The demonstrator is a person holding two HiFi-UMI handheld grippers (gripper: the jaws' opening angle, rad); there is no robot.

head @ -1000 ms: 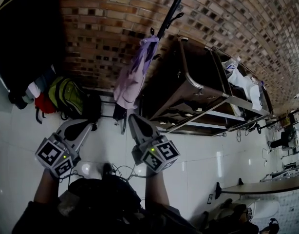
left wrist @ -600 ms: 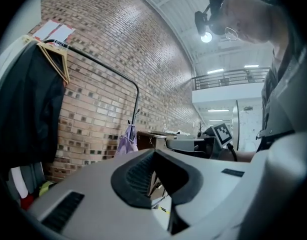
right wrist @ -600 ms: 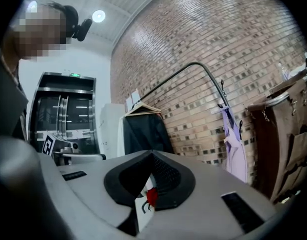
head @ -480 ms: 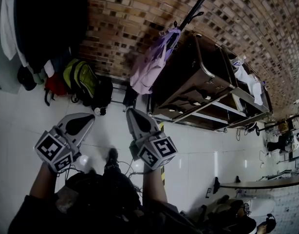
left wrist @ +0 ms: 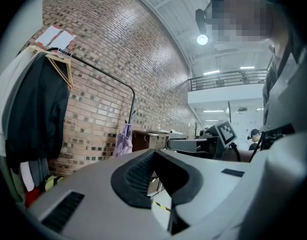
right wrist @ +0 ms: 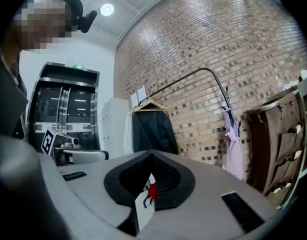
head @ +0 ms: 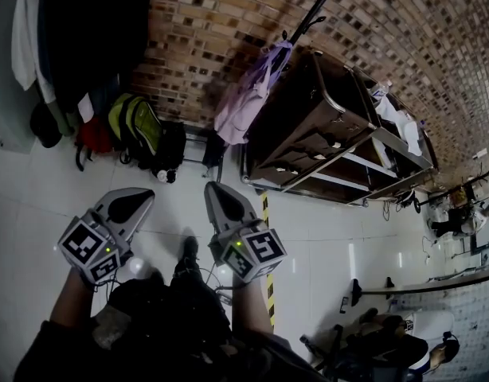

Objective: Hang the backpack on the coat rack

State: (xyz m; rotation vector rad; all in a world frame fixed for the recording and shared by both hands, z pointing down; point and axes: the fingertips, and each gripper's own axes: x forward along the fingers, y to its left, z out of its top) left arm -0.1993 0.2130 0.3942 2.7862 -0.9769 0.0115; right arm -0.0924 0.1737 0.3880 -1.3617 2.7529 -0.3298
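A green and yellow backpack [head: 131, 124] leans against the brick wall on the floor, between a red bag [head: 94, 137] and a black bag [head: 171, 145]. The coat rack [head: 314, 13] is a black pole to their right, with a lilac garment [head: 246, 95] hung on it. My left gripper [head: 134, 200] and right gripper [head: 218, 194] are held low over the white floor, well short of the bags, both shut and empty. The left gripper [left wrist: 154, 152] view shows the lilac garment [left wrist: 124, 140] ahead. The right gripper [right wrist: 152, 154] view shows the garment [right wrist: 234, 145] at the right.
A clothes rail with a dark coat [head: 84, 30] and a white garment [head: 25, 30] stands at the far left. A brown cabinet [head: 316, 126] sits right of the rack. Yellow-black tape [head: 267, 212] marks the tiled floor. Cables trail by the person's feet.
The head view has swung, so the bags, rack and cabinet now sit higher and further right in it. Both grippers keep their pose and stay shut.
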